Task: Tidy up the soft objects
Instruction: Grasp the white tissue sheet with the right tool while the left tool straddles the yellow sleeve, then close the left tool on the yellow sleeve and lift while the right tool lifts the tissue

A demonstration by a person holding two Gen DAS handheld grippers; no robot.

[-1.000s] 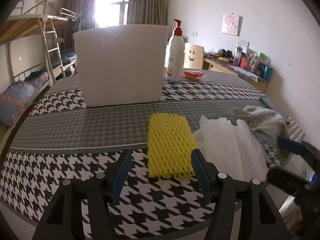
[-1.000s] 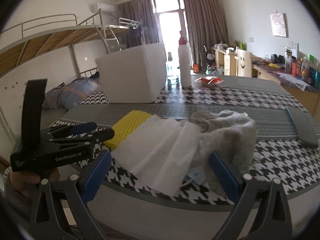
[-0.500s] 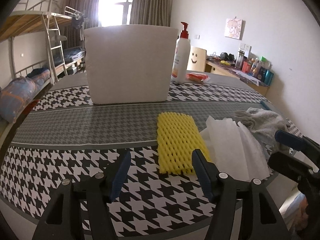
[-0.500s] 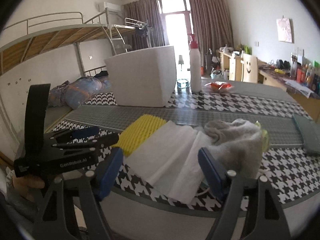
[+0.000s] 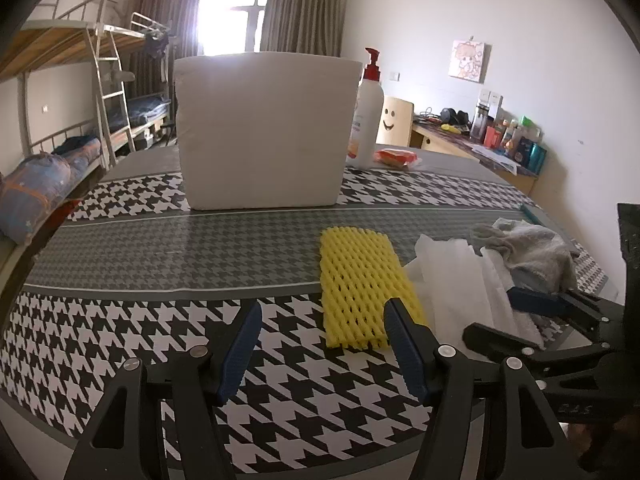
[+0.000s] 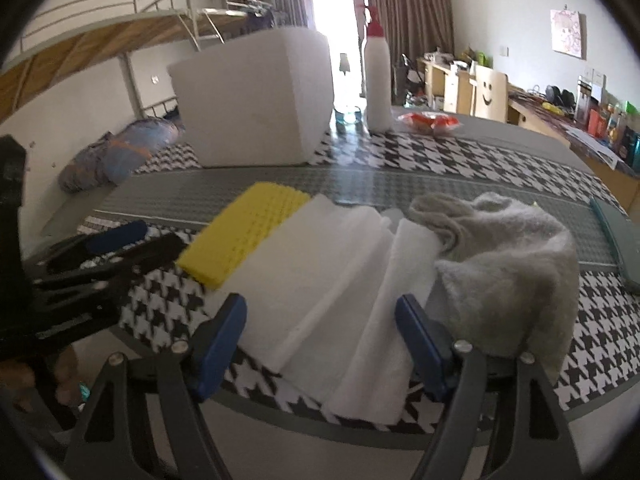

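On the houndstooth table (image 5: 160, 248) a yellow foam net (image 5: 360, 280) lies flat, with folded white foam sheets (image 5: 460, 280) on its right and a crumpled grey towel (image 5: 532, 248) beyond them. My left gripper (image 5: 322, 312) hovers open at the net's near left corner, nothing between its fingers. My right gripper (image 6: 320, 308) stands open over the near edge of the white foam sheets (image 6: 328, 264), its pads apart from them. The grey towel (image 6: 508, 264) is just right of its right finger. The yellow net (image 6: 248, 232) lies to the left.
A tall white foam box (image 5: 264, 132) stands at the back of the table, with a pump bottle (image 5: 368, 112) and a red packet (image 5: 396, 156) to its right. A green flat object (image 6: 616, 240) lies at the right edge. Bunk beds stand on the left, a desk on the right.
My right gripper's jaws have narrowed, and it has come forward and lower over the white sheets. The left gripper has hardly moved.
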